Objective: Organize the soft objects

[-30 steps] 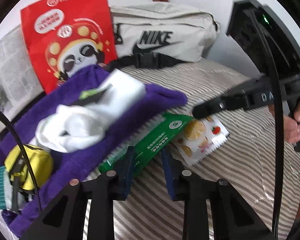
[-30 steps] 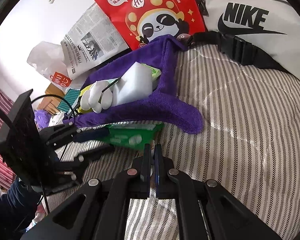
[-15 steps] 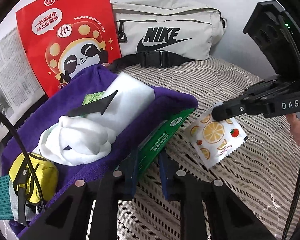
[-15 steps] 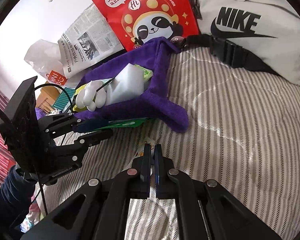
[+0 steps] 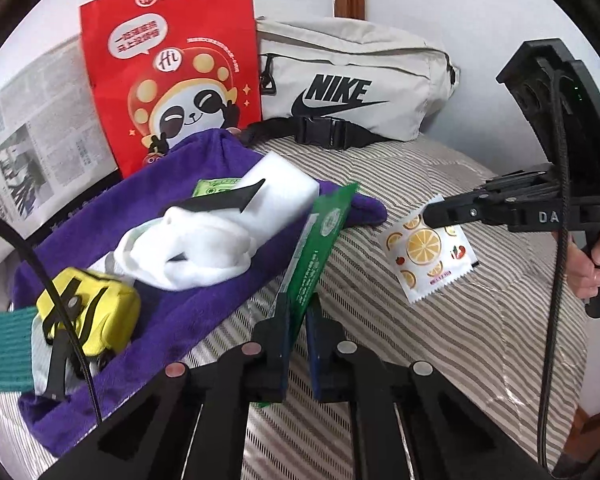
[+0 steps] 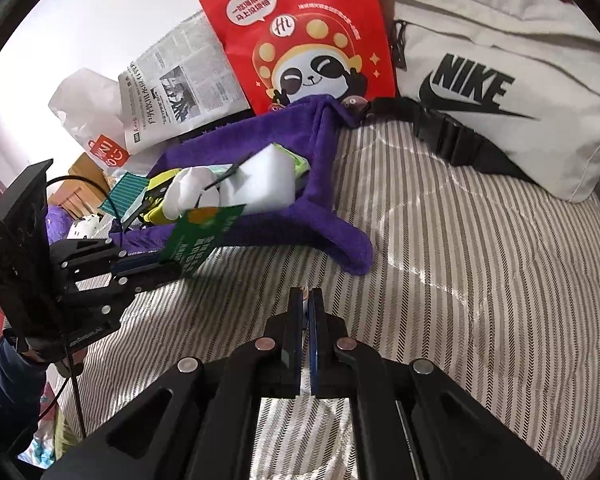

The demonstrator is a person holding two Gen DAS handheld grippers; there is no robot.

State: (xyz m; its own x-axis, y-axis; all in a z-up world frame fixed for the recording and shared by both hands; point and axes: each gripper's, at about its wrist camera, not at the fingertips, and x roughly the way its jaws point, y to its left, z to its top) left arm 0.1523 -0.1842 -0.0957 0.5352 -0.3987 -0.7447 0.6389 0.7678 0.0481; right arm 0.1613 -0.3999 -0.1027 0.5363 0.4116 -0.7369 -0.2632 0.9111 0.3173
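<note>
Two handheld grippers are in view: the left gripper (image 5: pixel 297 320) and the right gripper (image 5: pixel 432 216). On the striped bed (image 5: pixel 440 340) there is one purple towel (image 5: pixel 204 304), one green packet (image 5: pixel 320 248), one white sachet printed with orange slices (image 5: pixel 430 256), one white sponge block (image 5: pixel 276 196), one bundle of white socks (image 5: pixel 196 248), one yellow pouch (image 5: pixel 96 312), one red panda bag (image 5: pixel 172 68), one grey Nike waist bag (image 5: pixel 348 80) and one newspaper (image 5: pixel 32 140).

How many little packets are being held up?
2: the green packet in the left hand-held gripper, and the orange-print sachet in the right hand-held gripper. Others may be hidden.
</note>
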